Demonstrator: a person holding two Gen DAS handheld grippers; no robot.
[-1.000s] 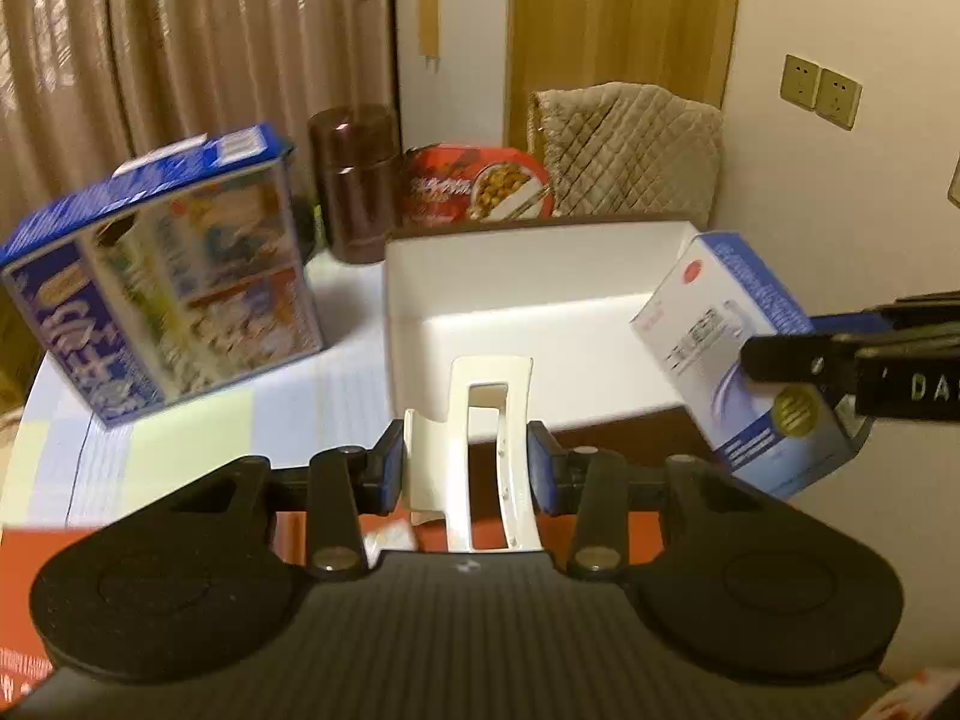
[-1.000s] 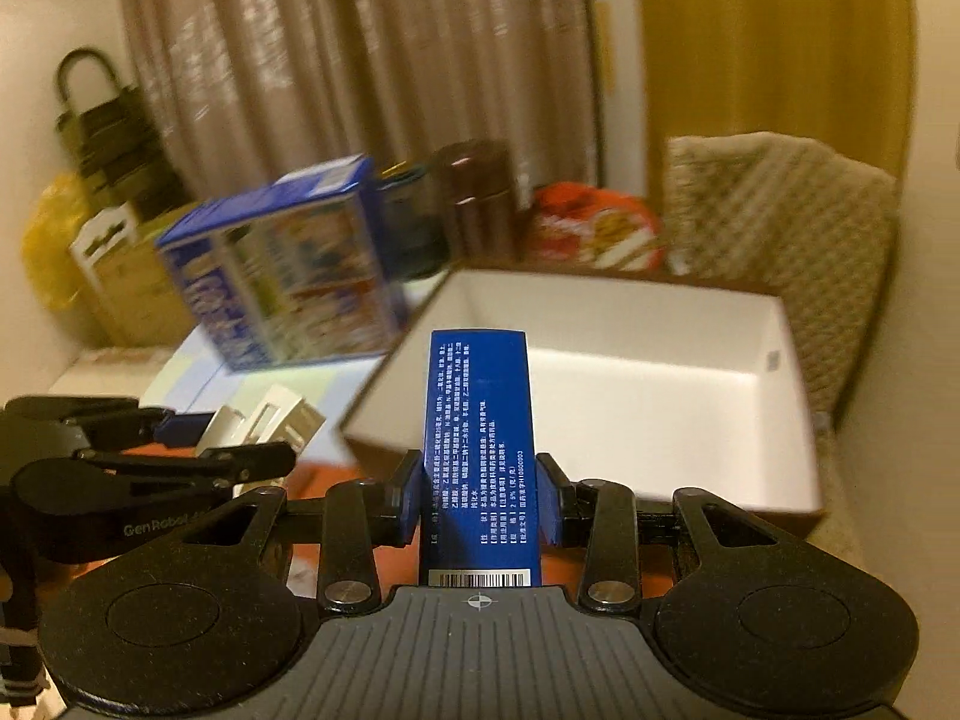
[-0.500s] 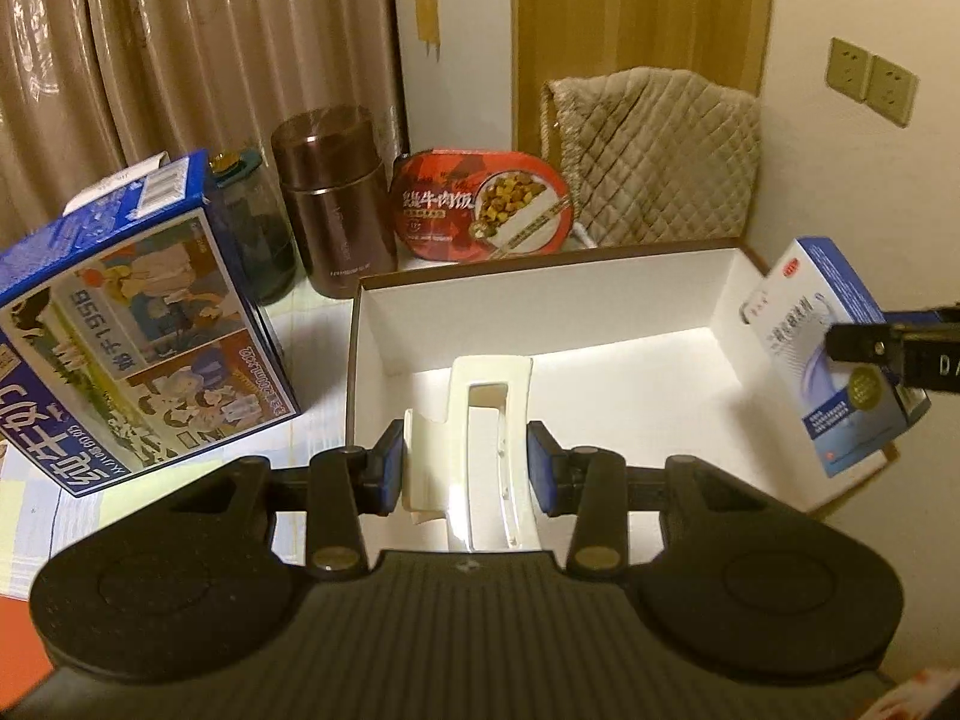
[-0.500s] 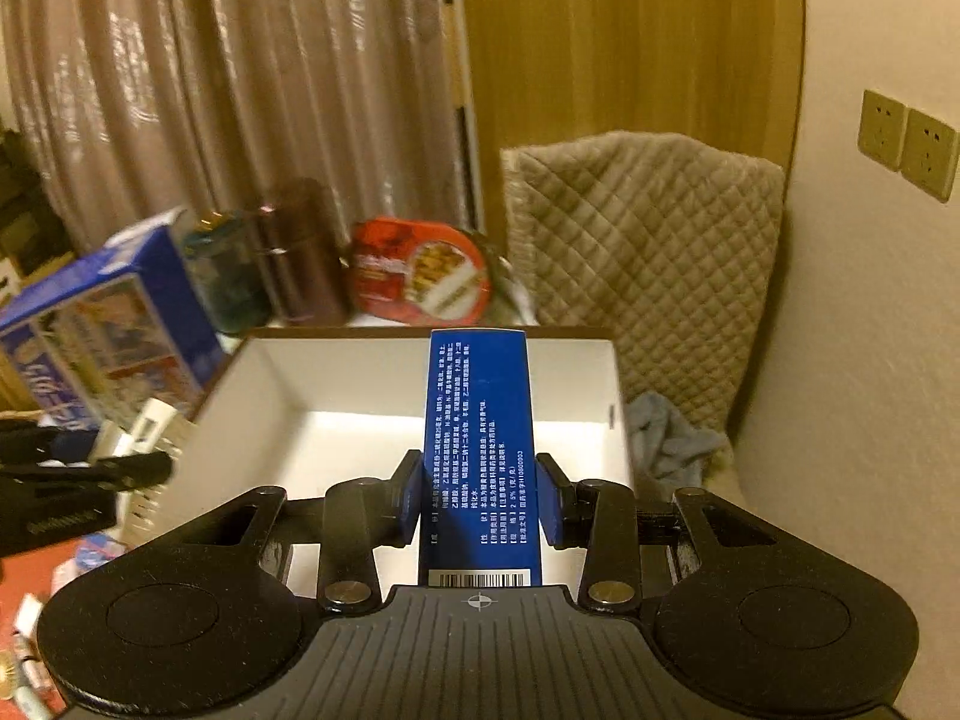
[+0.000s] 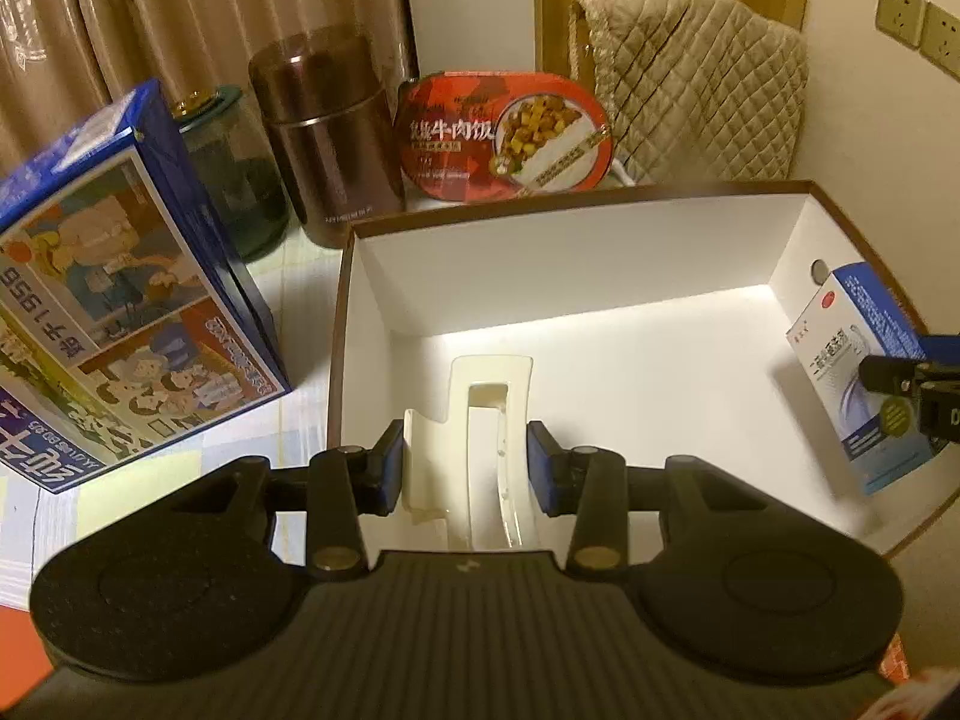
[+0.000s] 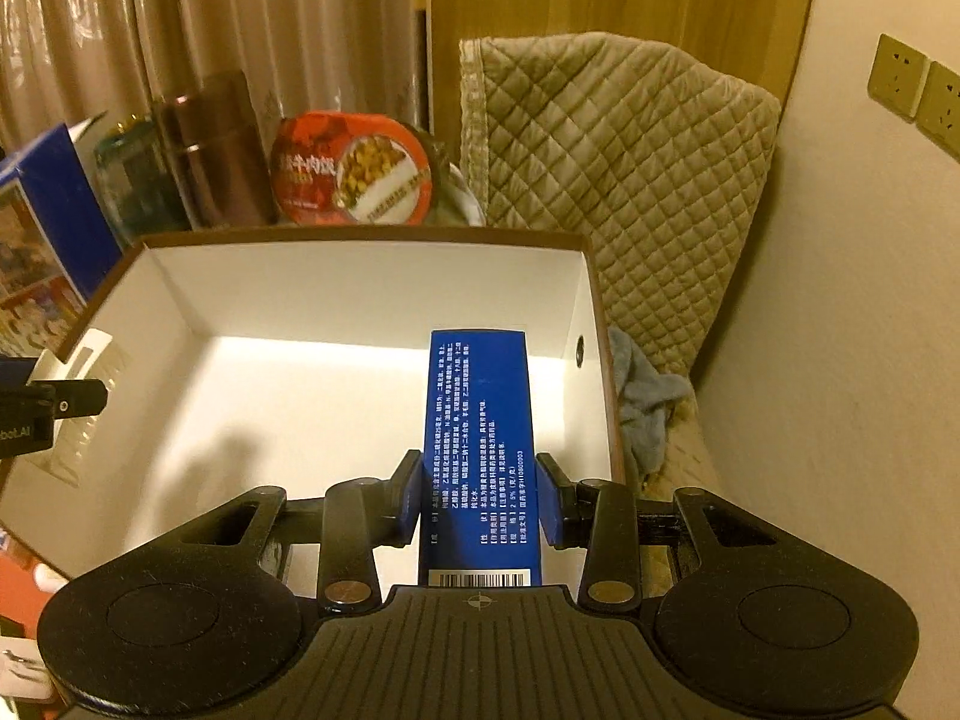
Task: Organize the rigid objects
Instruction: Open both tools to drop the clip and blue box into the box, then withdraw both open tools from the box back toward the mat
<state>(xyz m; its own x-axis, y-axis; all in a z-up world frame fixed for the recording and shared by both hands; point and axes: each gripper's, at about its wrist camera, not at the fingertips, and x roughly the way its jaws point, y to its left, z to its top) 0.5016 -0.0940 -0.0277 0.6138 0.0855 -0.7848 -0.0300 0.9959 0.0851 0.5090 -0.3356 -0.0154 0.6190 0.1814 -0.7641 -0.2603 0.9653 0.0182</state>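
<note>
Both sets of jaws are closed on cargo. The left gripper point(image 5: 465, 468) clamps a cream hair claw clip point(image 5: 480, 420) across its body, with the clip's looped end projecting forward between the blue pads. The right gripper point(image 6: 477, 501) clamps a blue medicine carton point(image 6: 480, 438) by its two narrow sides, printed face up, barcode end toward the camera.

Both items are held above the white interior of the open cardboard box point(image 5: 600, 252). The hair clip hangs over the near left part of the box floor; the carton hangs over the right side, close to the right wall with its round finger hole point(image 6: 579, 351). This split likely gives each item its own landing zone and keeps the two grippers well apart. Both grippers tilt downward into the box, which suits lowering the items to the floor before release.

Behind the box, toward the far edge of the table, stand a brown canister point(image 5: 327, 132), a red instant-rice bowl point(image 5: 504, 138) and a glass jar point(image 5: 240, 180). A large blue illustrated box point(image 5: 120, 300) leans at the left.

Limits of view: each gripper body hides the near wall of the box and the rear of its item. Whether either item touches the floor cannot be determined. The carton's small print is unreadable.
</note>
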